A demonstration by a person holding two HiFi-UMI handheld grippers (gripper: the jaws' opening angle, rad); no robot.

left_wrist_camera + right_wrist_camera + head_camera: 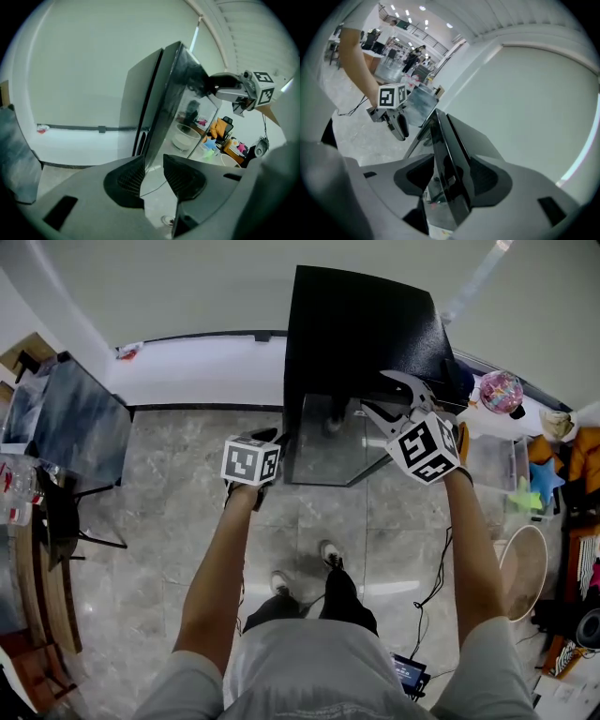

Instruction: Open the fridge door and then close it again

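Note:
A small black fridge [361, 324] stands against the wall, and its glass door [328, 442] faces me, slightly ajar on its right side. My right gripper [389, 399] is at the door's upper right edge. In the right gripper view the door's thick dark edge [447, 154] fills the gap of the right gripper [450, 176], with both pads against it. My left gripper [272, 439] hovers at the door's left side. In the left gripper view the left gripper [153, 176] stands open, and the door's lower corner [150, 185] shows through the gap.
A dark folding table [75, 427] stands at the left. Clutter lies at the right: a pink ball [501, 390], a white round basin [525, 568] and a cable [436, 582]. My feet [328, 554] are on the marble floor just in front of the fridge.

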